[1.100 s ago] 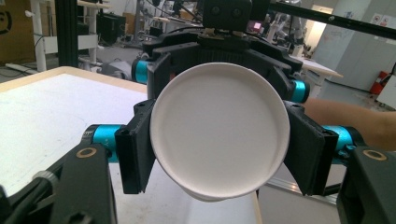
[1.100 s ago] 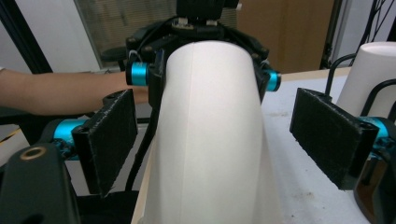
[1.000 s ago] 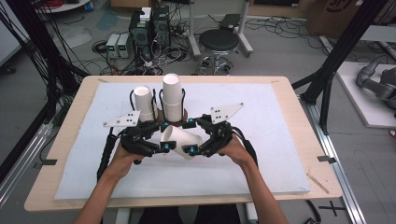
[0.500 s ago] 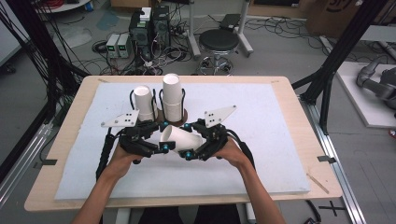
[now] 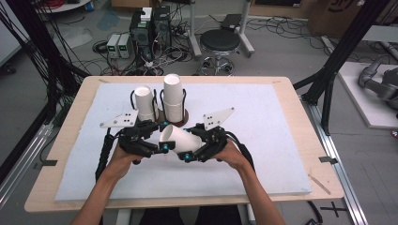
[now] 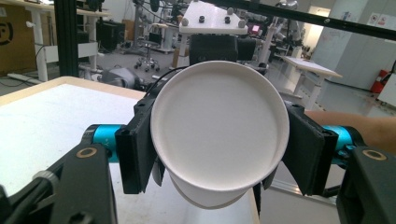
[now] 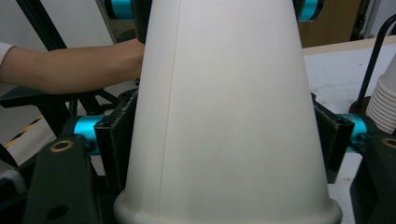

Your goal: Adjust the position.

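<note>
A white paper cup [image 5: 180, 138] lies on its side in the air between both grippers, just in front of two cup stacks. My left gripper [image 5: 162, 143] is shut on its narrow end; the cup's round base [image 6: 217, 133] faces that camera between the black pads. My right gripper [image 5: 187, 152] has just been closing, and its pads [image 7: 119, 144] now press on both sides of the cup [image 7: 229, 116] near the rim. The rim end points towards the right gripper's camera. The right gripper's grey plate [image 6: 215, 21] stands behind the cup.
Two stacks of white cups [image 5: 145, 103] [image 5: 172, 96] stand upright in a wire holder on a brown base [image 5: 182, 117] behind the grippers. A white mat [image 5: 272, 140] covers the wooden table. One stack [image 7: 385, 102] is close on the right. A forearm [image 7: 70, 65] crosses at the left.
The right gripper has slid left onto the cup's wide end and its jaws have come in against it. The left gripper and the cup have stayed in place.
</note>
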The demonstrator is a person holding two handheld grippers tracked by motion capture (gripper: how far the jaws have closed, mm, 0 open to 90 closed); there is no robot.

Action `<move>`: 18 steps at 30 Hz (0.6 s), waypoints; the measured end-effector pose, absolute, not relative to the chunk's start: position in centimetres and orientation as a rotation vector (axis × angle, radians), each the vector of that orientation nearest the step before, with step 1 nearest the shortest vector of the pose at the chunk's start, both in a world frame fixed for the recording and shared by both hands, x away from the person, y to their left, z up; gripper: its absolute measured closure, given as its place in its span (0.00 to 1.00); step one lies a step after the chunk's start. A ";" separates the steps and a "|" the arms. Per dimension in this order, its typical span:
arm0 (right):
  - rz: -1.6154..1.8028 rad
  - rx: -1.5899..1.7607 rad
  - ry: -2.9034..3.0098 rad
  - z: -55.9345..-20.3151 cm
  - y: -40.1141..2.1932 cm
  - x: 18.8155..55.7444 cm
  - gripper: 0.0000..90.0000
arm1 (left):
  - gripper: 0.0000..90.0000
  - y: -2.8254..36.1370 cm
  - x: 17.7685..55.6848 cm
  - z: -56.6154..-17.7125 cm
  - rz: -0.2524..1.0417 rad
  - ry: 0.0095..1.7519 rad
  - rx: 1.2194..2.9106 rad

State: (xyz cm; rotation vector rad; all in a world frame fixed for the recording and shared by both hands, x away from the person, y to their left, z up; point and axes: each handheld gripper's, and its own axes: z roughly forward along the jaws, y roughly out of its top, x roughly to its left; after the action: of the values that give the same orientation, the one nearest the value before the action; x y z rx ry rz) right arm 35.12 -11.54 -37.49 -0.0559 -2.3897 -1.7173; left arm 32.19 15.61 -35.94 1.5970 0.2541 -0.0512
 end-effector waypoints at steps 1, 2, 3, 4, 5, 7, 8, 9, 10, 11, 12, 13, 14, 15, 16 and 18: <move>-1.712 -0.056 -2.389 -37.5 -11.6 35.1 0.29 | 0.38 15.6 32.2 -36.0 -0.050 0.254 1.597; -1.711 -0.054 -2.392 -37.5 -11.6 35.1 0.29 | 0.38 15.6 32.2 -36.0 -0.051 0.254 1.596; -1.709 -0.054 -2.393 -37.5 -11.6 35.1 0.30 | 0.38 15.6 32.2 -35.9 -0.051 0.254 1.596; -1.717 -0.052 -2.394 -37.5 -11.6 35.2 0.30 | 0.38 15.6 32.2 -36.0 -0.050 0.252 1.599; -1.708 -0.056 -2.392 -37.4 -11.6 35.1 0.31 | 0.38 15.6 32.2 -36.0 -0.052 0.252 1.598; -1.706 -0.057 -2.396 -37.4 -11.6 35.1 0.32 | 0.39 15.6 32.2 -36.0 -0.054 0.253 1.597; -1.704 -0.057 -2.398 -37.4 -11.6 35.1 0.32 | 0.39 15.6 32.2 -36.0 -0.052 0.251 1.599; -1.702 -0.056 -2.398 -37.4 -11.6 35.1 0.33 | 0.39 15.6 32.2 -36.0 -0.053 0.250 1.599; -1.701 -0.055 -2.401 -37.4 -11.7 35.1 0.34 | 0.39 15.6 32.2 -36.0 -0.051 0.248 1.602; -1.699 -0.056 -2.403 -37.4 -11.7 35.1 0.34 | 0.39 15.6 32.2 -36.0 -0.053 0.249 1.598; -1.698 -0.057 -2.402 -37.4 -11.7 35.1 0.35 | 0.39 15.6 32.2 -36.0 -0.053 0.249 1.599; -1.703 -0.059 -2.400 -37.4 -11.7 35.1 0.35 | 0.39 15.6 32.2 -36.0 -0.052 0.248 1.598; -1.708 -0.053 -2.404 -37.3 -11.7 35.1 0.35 | 0.39 15.6 32.2 -36.0 -0.056 0.247 1.595; -1.701 -0.057 -2.401 -37.3 -11.7 35.1 0.35 | 0.39 15.6 32.2 -36.0 -0.054 0.245 1.599; -1.698 -0.055 -2.404 -37.3 -11.7 35.1 0.35 | 0.39 15.6 32.2 -36.0 -0.055 0.244 1.599; -1.689 -0.059 -2.406 -37.3 -11.8 35.1 0.35 | 0.39 15.6 32.2 -36.0 -0.056 0.248 1.600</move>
State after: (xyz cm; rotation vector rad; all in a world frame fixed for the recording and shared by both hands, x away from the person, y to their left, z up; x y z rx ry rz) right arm 35.05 -11.75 -37.33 -0.0588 -2.4060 -1.6895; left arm 32.22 15.60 -36.05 1.6002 0.2485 -0.0562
